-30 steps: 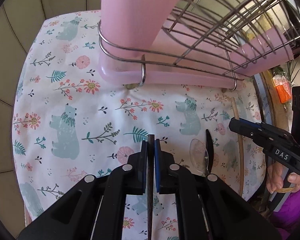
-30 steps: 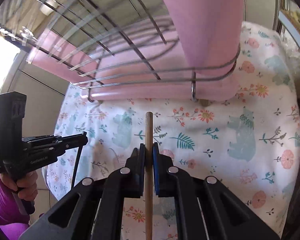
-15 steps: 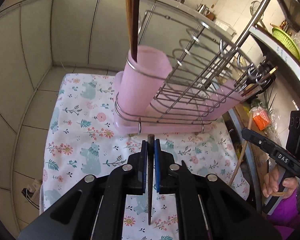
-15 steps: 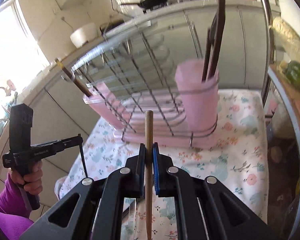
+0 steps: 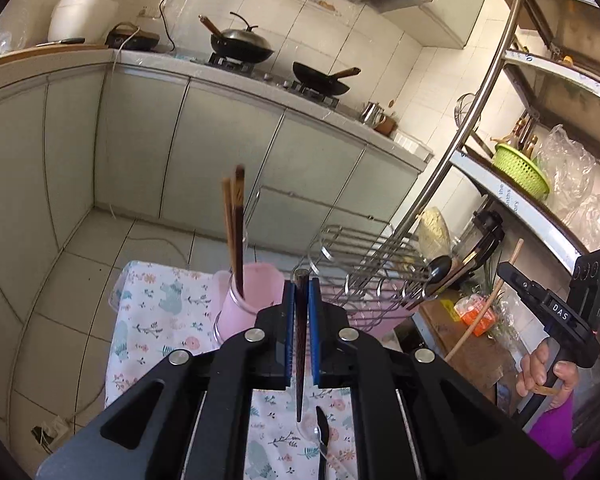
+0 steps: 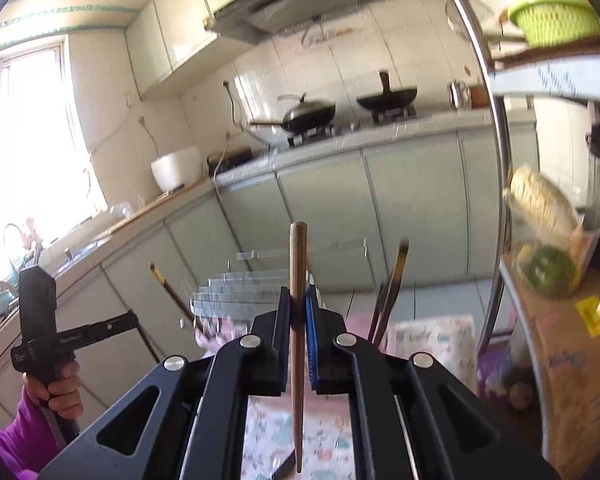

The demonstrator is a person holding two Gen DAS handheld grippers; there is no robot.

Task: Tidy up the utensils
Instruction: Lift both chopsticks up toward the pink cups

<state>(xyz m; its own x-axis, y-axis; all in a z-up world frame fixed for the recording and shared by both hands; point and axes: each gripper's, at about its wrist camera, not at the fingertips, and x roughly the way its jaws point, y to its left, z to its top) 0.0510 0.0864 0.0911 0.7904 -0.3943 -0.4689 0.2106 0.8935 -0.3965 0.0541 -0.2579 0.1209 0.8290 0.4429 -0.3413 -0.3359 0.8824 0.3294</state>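
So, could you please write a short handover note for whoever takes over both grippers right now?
Left gripper: shut on a dark chopstick, held in the air.
Right gripper: shut on a light wooden chopstick, also in the air.
Pink cup at the end of the dish rack on the floral cloth.
Done: two chopsticks already stand in the cup.
Left: drop both held chopsticks into the cup, then collect the spoon lying on the cloth.
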